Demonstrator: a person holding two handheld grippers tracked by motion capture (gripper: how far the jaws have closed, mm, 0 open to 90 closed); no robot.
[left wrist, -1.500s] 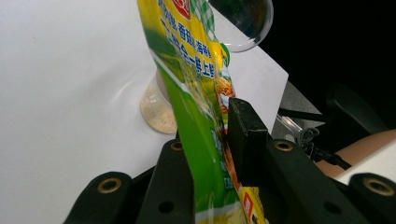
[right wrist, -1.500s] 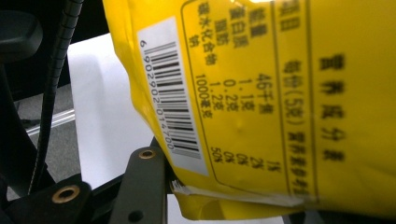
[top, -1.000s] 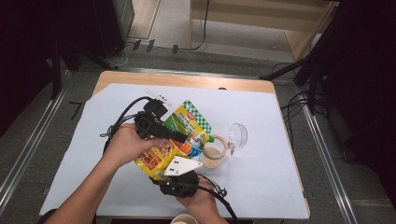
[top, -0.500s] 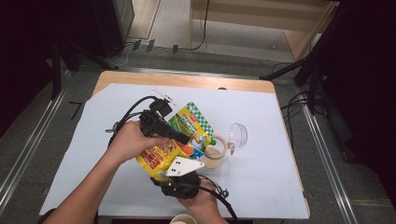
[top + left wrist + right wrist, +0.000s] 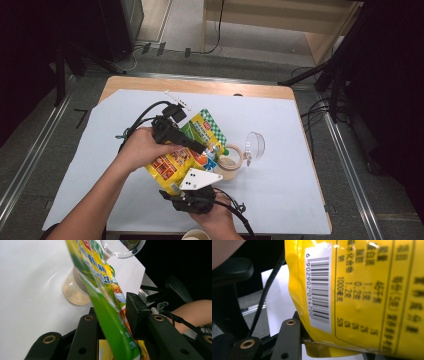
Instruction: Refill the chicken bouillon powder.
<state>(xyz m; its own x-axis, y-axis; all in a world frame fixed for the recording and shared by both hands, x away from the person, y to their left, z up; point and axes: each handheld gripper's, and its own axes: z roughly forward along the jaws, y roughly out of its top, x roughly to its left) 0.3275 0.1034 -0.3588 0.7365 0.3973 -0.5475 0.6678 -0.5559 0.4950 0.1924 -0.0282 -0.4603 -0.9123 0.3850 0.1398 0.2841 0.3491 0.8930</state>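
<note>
Above the white table cover (image 5: 300,200), you hold one yellow-green pouch (image 5: 172,162) between both grippers, over one open jar (image 5: 229,164); one clear lid (image 5: 255,144) lies just beside it. Right gripper view gives you the barcode side; the high view doesn't. Left gripper (image 5: 113,322): jaws have just been opening, pouch edge between them, whether the pads press on it I can't tell. Right gripper (image 5: 192,186) clamps the pouch's bottom edge.

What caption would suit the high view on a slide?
Two hand-held grippers, left gripper and right gripper, hold a yellow-green pouch above a jar.
</note>
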